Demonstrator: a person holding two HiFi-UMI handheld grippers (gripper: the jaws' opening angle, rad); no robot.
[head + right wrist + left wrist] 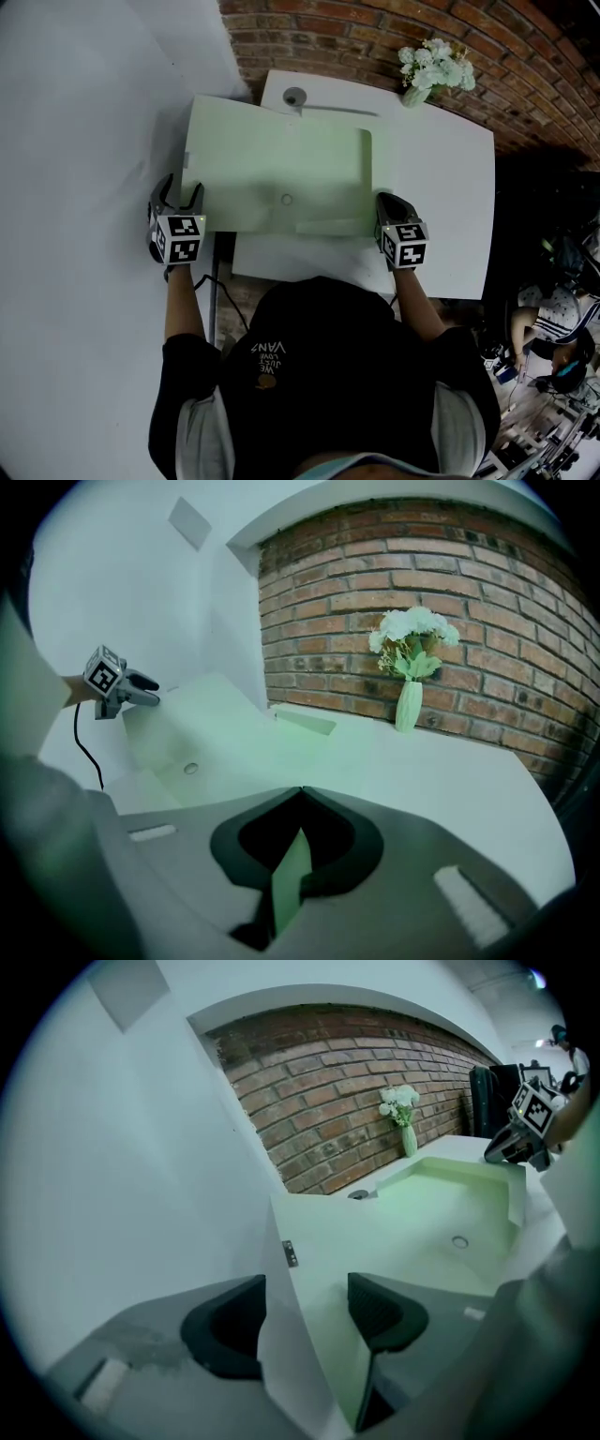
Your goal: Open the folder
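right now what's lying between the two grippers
Only the pale green folder, with its snap button near the middle, stretches from the left gripper to the right gripper. Nothing rests on it. The head view shows this.

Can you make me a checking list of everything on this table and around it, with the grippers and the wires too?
Surface: white table, smooth top.
Job's things: pale green folder spread on the table, its left side reaching past the table's edge.
Clutter: vase of white flowers at the far edge; small round fitting in the tabletop.
Grippers: left gripper jaws apart around the folder's left edge, not pressing; right gripper shut on the folder's right edge.
Cables: black cable hanging by the left hand.
Surroundings: brick wall behind; white wall at left; seated person at lower right.
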